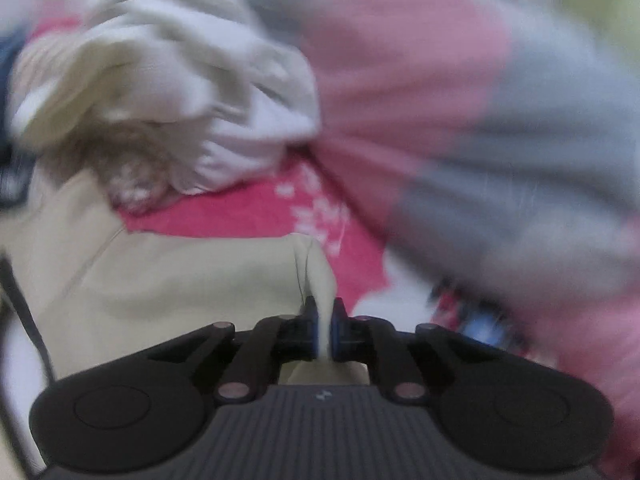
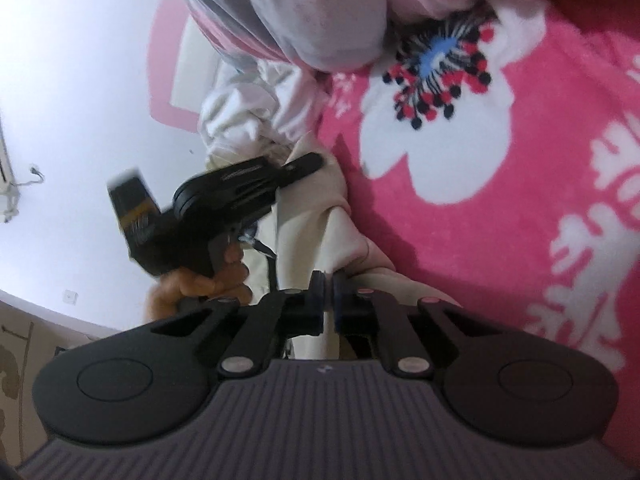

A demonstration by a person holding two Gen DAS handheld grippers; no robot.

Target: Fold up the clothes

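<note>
Left hand-held gripper angled down, pinching cream garment — right likewise.

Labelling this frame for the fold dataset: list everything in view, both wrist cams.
cream garment: 1, pale cream, pinched by both grippers, stretched over the blanket
white garment: 1, white, crumpled beyond the cream one
pink-and-grey garment: 1, pink and grey, heaped to the right in the left wrist view, blurred
blanket: 1, pink with white flowers, under the clothes
wall: 1, white, left in the right wrist view
left gripper: 1, black, fingers shut on cream fabric
right gripper: 1, black, fingers shut on cream fabric
hand: 1, grips the left gripper's handle
</note>
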